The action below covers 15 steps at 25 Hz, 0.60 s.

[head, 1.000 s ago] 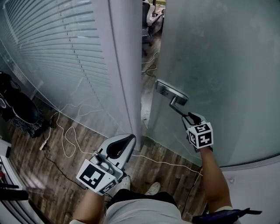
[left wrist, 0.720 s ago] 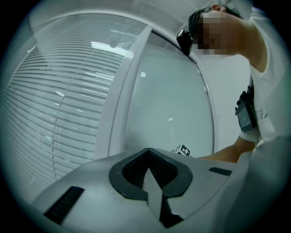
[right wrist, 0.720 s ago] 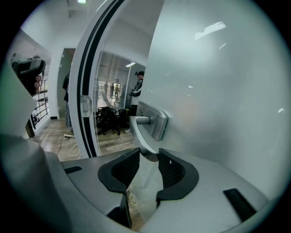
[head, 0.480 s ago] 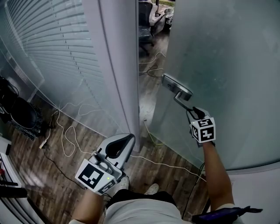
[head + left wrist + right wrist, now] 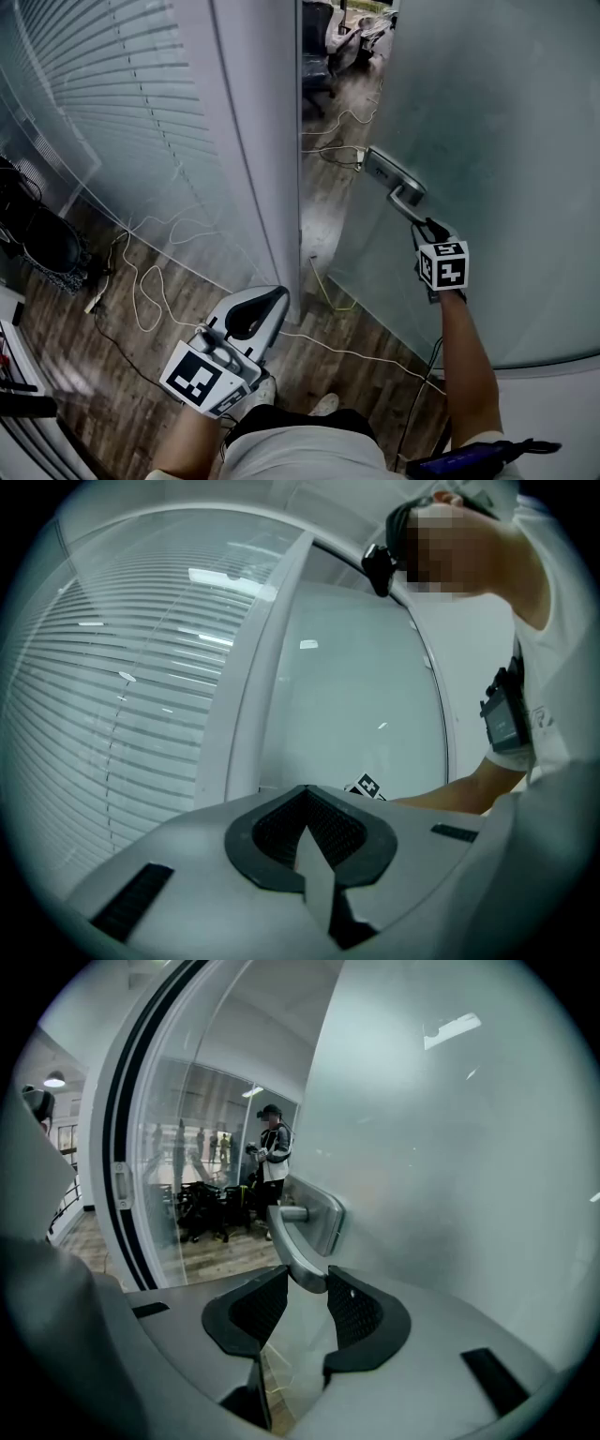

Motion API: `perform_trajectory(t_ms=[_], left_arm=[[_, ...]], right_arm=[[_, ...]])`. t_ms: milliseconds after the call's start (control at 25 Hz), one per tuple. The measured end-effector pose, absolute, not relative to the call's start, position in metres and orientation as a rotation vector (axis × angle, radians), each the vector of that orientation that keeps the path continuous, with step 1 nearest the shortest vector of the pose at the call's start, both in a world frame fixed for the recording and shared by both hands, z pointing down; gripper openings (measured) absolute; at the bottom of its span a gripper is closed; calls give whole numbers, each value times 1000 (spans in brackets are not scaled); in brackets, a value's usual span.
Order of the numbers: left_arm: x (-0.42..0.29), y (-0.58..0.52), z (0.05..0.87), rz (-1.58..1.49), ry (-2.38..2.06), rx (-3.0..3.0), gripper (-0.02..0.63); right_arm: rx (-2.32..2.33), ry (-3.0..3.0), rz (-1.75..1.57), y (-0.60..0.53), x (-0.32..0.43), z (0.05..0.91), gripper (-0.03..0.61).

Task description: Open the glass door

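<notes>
1. The right gripper (image 5: 305,1288) is pinching the free end of the door handle (image 5: 292,1246) between its pads, which gives it purchase on the lever.
2. The glass door (image 5: 497,141) is standing ajar, its edge clear of the frame post (image 5: 267,141), with office floor showing through the gap.
3. The left gripper (image 5: 255,314), jaws pressed together and empty, is hanging low beside the post, seemingly to stay out of the door's way.

Head view: steeply down from above; right gripper view: close on door handle (image 5: 302,1260), shared with head view; left gripper view: facing blinds (image 5: 141,667).
</notes>
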<state>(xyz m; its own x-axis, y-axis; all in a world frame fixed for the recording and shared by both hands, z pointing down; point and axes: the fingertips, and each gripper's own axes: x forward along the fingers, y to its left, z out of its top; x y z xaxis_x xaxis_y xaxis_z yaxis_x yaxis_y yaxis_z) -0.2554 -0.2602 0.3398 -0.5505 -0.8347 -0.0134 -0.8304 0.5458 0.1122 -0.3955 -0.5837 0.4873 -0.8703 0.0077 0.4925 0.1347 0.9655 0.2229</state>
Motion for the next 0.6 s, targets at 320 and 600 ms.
perform_trajectory(t_ms=[320,600], left_arm=[[-254,-257,353,-125,-2709,1460,-2],[-256,-246,352,-134,-2715,1480,-2]], right_arm=[[7,-2606,-320,-608,-410,499,132],[89,-2756,-348,-595,-374,456,121]])
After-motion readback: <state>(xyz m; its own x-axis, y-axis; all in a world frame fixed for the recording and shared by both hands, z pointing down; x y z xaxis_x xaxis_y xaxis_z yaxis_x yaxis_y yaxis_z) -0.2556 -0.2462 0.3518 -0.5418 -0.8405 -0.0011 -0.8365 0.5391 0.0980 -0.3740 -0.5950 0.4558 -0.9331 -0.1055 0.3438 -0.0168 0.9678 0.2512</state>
